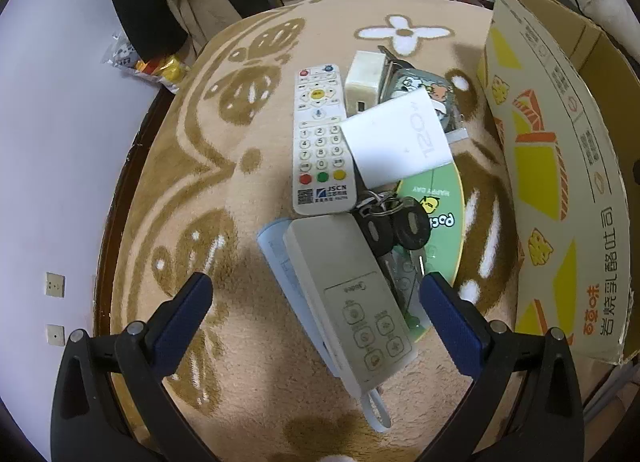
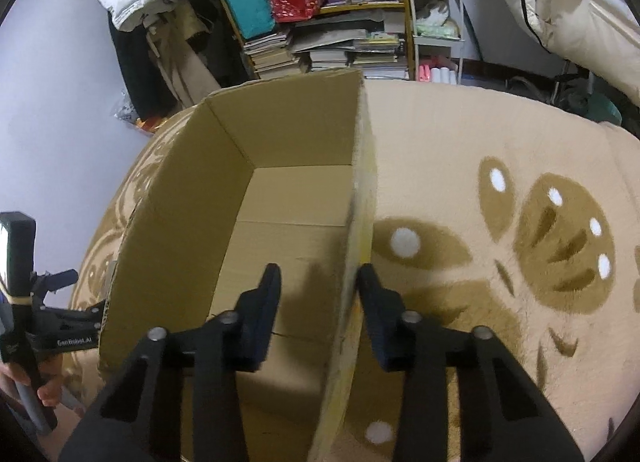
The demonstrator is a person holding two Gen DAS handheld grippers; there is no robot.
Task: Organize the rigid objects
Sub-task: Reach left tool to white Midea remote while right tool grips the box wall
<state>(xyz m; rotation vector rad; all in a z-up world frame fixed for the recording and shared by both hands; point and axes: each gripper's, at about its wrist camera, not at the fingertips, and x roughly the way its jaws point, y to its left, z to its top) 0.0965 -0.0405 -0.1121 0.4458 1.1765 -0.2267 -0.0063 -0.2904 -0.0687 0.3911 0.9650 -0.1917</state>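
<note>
A pile of rigid objects lies on the beige rug: a white TV remote (image 1: 320, 137), a grey remote (image 1: 352, 302), black keys (image 1: 394, 221), a white "120W" box (image 1: 396, 137), a cream adapter (image 1: 364, 77) and a cartoon tin (image 1: 424, 89). My left gripper (image 1: 316, 282) is open, its blue fingers either side of the grey remote without touching it. The cardboard box (image 1: 560, 165) stands to the right of the pile. My right gripper (image 2: 319, 268) is open and straddles the box's right wall (image 2: 360, 189). The box's inside (image 2: 280, 246) shows nothing in it.
A green disc (image 1: 436, 213) lies under the keys and the white box. Stacked books (image 2: 332, 49), shelves and hanging coats stand beyond the rug. A plastic bag (image 1: 144, 61) sits at the rug's far left edge. A hand (image 2: 44, 394) holds the left gripper's handle.
</note>
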